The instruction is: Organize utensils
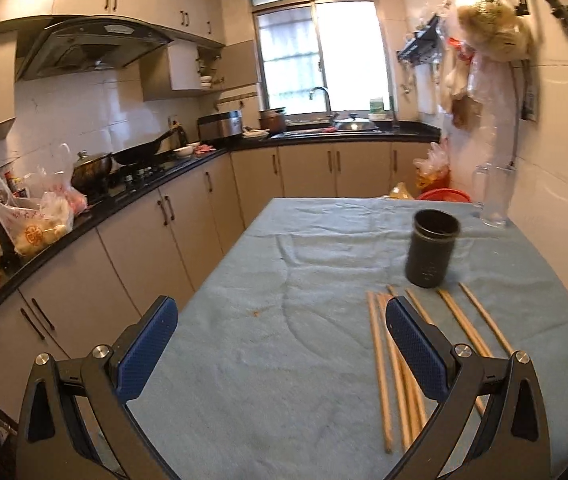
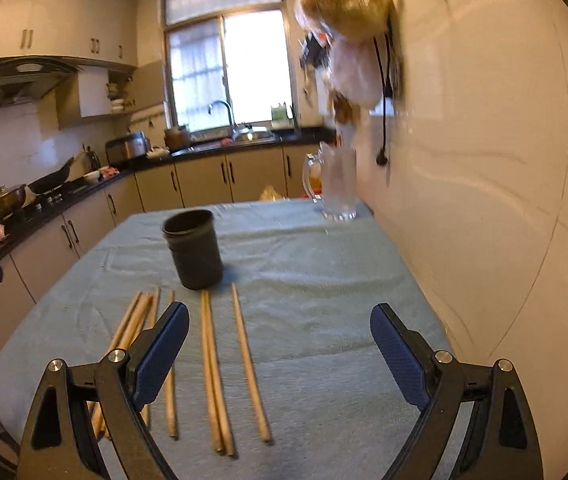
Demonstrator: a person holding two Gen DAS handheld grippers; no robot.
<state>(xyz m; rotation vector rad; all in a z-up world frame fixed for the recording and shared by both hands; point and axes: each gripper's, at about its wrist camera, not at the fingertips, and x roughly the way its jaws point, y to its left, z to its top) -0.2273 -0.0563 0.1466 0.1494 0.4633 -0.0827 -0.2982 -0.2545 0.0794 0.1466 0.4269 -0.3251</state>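
Chopsticks (image 2: 214,372) lie before a dark cup (image 2: 194,248) on the blue-clothed kitchen table (image 1: 284,360); both tongs gape wide, empty.

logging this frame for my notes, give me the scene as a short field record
surface: table under a blue cloth
utensils: wooden chopsticks lying loose on the cloth, none in the cup
container: dark cup, upright, just beyond the chopsticks
other: clear glass jug at the far right by the wall
left gripper: jaws open, holding nothing
right gripper: jaws open, holding nothing
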